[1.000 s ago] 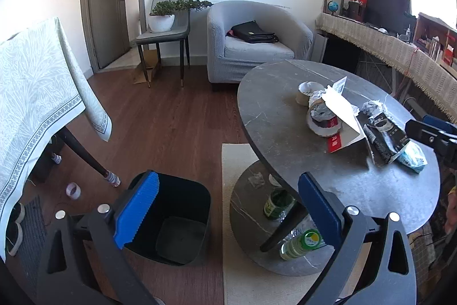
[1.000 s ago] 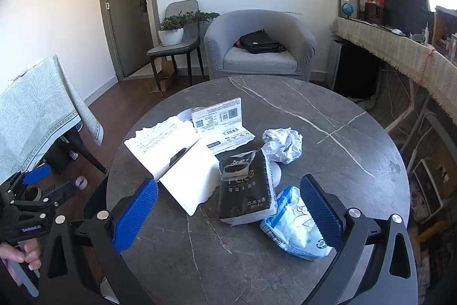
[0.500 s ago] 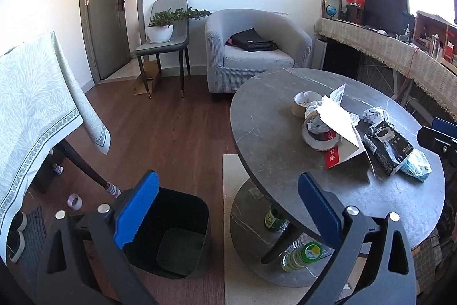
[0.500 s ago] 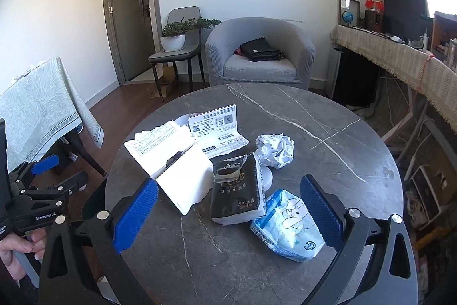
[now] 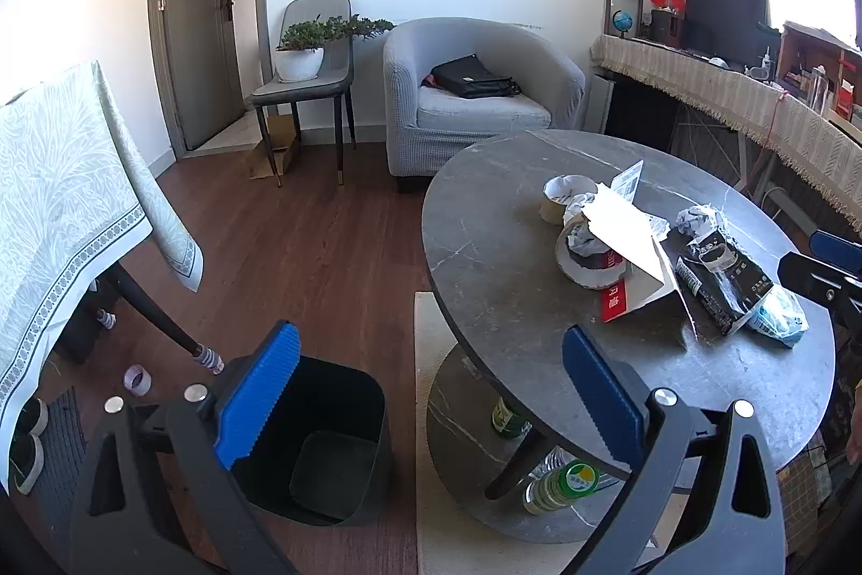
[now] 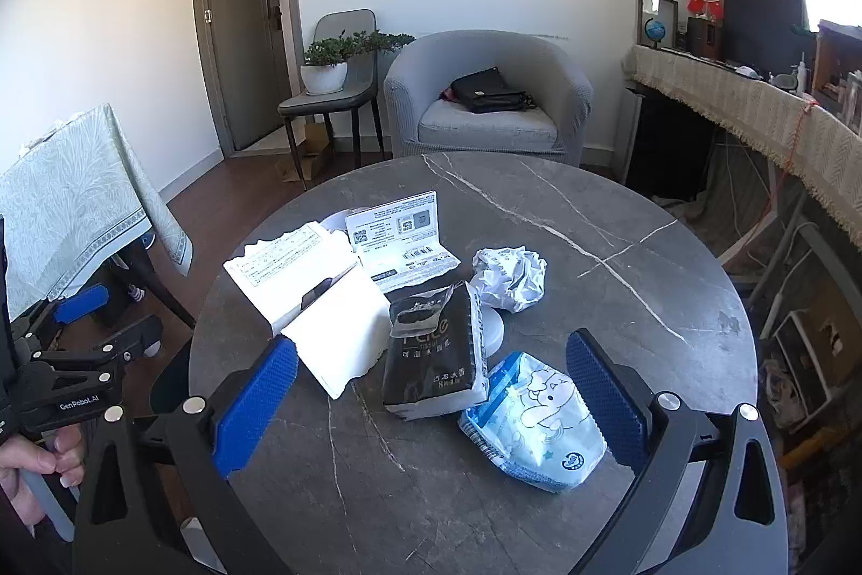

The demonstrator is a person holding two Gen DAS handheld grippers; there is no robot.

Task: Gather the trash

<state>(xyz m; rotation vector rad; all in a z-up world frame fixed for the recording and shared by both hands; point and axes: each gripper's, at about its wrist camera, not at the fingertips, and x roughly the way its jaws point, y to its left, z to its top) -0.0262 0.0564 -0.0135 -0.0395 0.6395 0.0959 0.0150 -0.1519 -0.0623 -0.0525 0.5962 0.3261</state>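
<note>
Dark marble round table (image 6: 565,219) fills the right wrist view, beside a grey armchair (image 6: 487,95). Both claws have lifted and drawn back since a second ago, so the litter looks smaller and farther off. The right gripper (image 6: 431,402) is spread wide and empty above a blue-and-white tissue pack (image 6: 533,418), which touches a black tissue pack (image 6: 433,354). Just behind lie a crumpled paper ball (image 6: 509,276) and white torn packaging (image 6: 318,295). The left gripper (image 5: 431,402), also spread and holding nothing, hangs over a black trash bin (image 5: 323,440) on the floor beside the table.
</note>
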